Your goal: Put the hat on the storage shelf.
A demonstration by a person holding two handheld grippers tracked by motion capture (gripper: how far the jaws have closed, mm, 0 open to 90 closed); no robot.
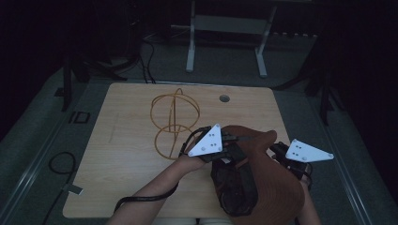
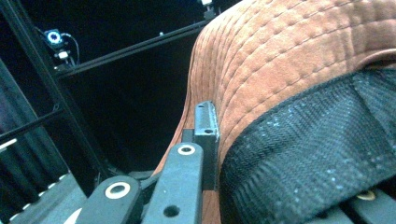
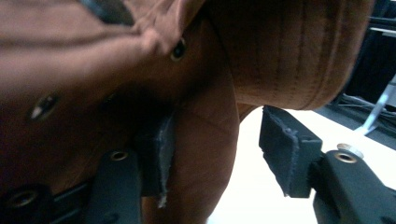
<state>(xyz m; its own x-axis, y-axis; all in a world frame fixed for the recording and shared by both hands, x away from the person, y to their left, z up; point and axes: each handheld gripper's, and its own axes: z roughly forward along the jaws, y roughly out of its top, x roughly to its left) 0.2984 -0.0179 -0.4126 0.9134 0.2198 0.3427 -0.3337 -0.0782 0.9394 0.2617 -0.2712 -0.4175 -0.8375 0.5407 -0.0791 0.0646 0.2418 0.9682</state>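
Brown hat (image 1: 277, 183) lifted over surface (image 1: 126, 154).
Left gripper (image 2: 208, 140) clamped on brim; right gripper (image 3: 224, 158) apart, around crown fabric; orange wire (image 1: 173, 122) beyond.

High view: fixed overhead, facing forward and down across the table (image 1: 126, 140). Both gripper views ride low, pressed very near the brown hat (image 2: 289, 51), which all three views share.
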